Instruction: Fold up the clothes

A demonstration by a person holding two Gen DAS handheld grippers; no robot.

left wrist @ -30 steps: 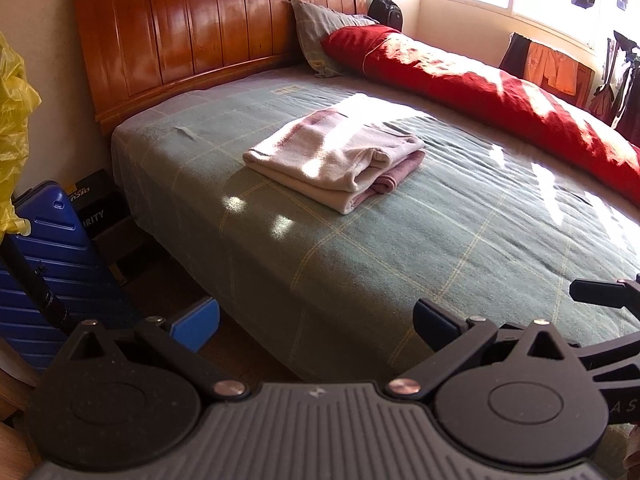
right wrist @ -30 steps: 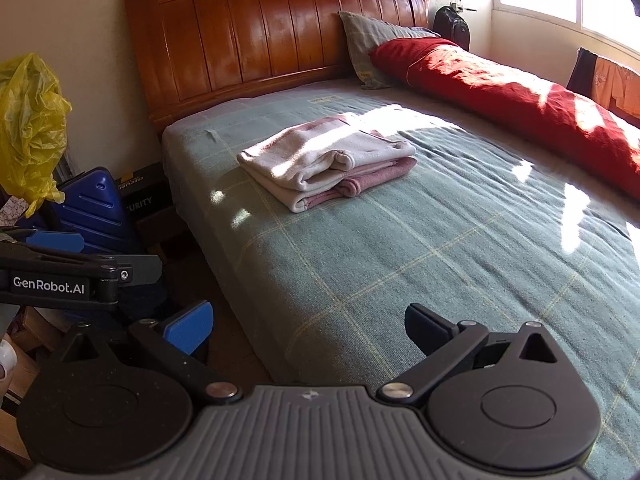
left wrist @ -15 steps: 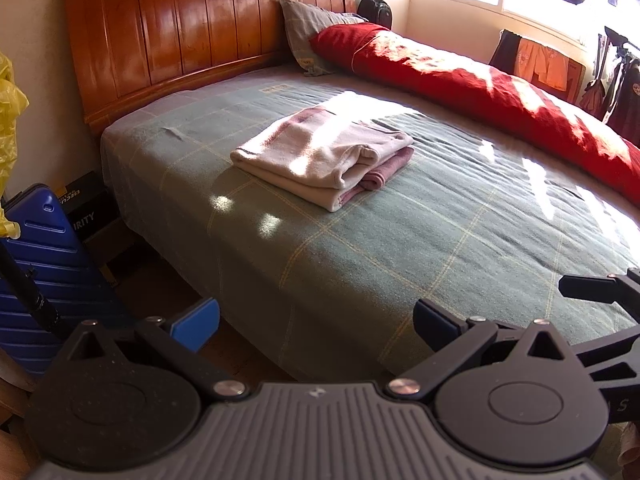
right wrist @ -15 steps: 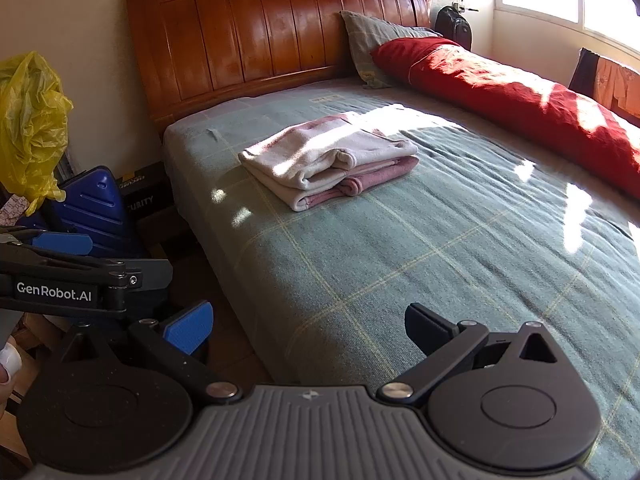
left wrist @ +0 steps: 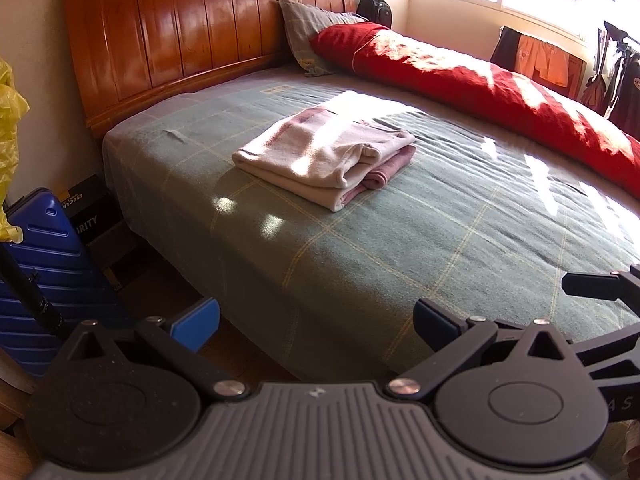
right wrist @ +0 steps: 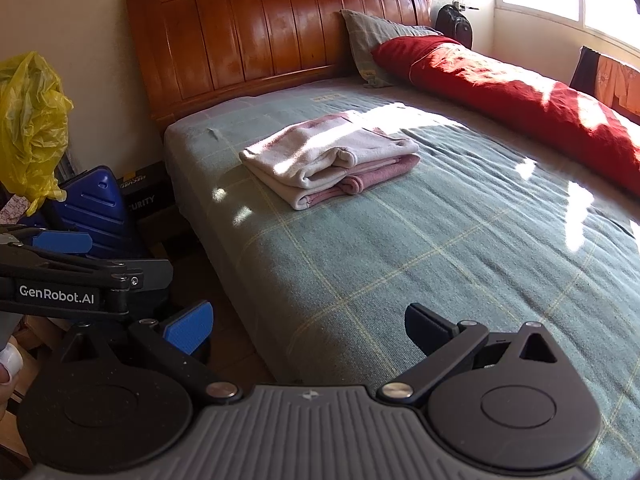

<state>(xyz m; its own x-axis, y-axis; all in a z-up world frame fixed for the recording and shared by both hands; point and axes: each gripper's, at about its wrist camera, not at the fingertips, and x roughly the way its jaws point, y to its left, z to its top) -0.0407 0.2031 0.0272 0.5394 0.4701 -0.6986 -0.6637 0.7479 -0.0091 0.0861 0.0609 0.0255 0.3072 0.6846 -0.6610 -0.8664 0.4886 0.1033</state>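
Lying folded near the bed's (left wrist: pixel 400 240) head end, the pink-and-cream garment (left wrist: pixel 326 156) looks finished; left gripper (left wrist: pixel 316 316) and right gripper (right wrist: pixel 308 320) are held apart-fingered, empty, near the side edge.

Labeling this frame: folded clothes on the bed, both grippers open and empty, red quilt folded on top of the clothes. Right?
Not quite. The red quilt lies along the far side of the bed, apart from the folded clothes; the right wrist view shows it. The rest holds: left gripper and right gripper are open and empty.
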